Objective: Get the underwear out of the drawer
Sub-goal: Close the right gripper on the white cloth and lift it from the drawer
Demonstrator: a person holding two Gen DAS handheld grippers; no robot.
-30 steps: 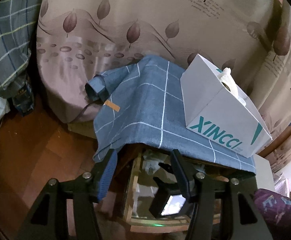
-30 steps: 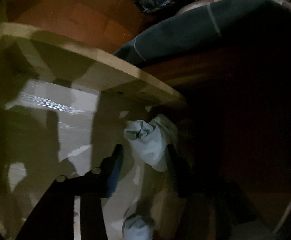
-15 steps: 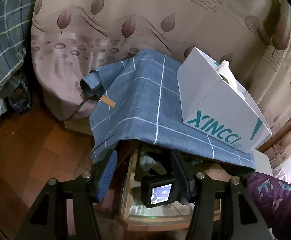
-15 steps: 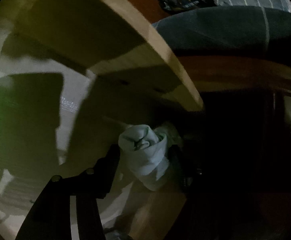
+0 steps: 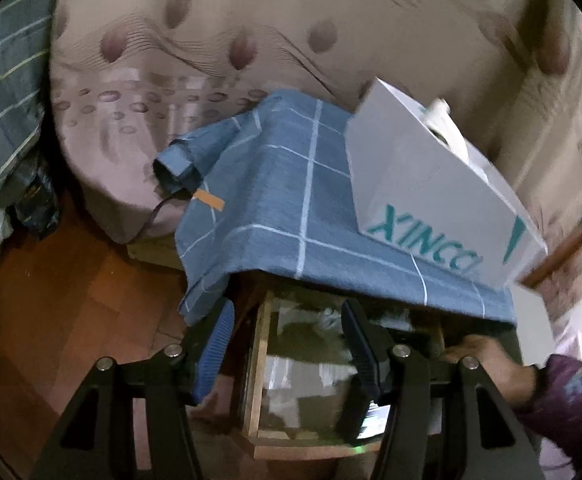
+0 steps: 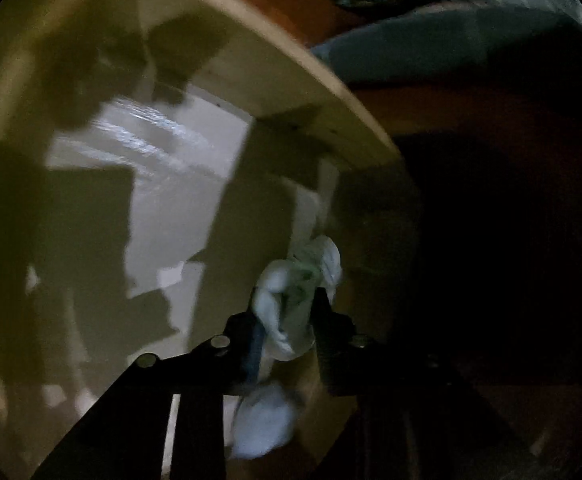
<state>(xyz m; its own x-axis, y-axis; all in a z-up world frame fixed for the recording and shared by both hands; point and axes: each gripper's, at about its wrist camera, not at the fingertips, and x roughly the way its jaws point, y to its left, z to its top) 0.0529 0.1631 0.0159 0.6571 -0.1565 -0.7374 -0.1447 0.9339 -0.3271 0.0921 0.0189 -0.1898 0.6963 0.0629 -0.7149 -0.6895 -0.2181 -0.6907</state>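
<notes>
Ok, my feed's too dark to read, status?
Right gripper shut on rolled pale underwear, inside drawer. Left gripper open, empty, above drawer front. Second pale bundle below.

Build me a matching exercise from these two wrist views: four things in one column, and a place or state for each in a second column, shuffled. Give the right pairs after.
Things
1. white XINCCI box
2. rolled pale underwear
3. left gripper
4. blue checked cloth

Places or states
A. jaws apart, holding nothing, above the open drawer
B. draped over the cabinet top, hanging over its front edge
C. clamped between the jaws of the right gripper
D. resting on top of the cloth

Pairs: 1-D, 2-C, 3-A, 4-B
</notes>
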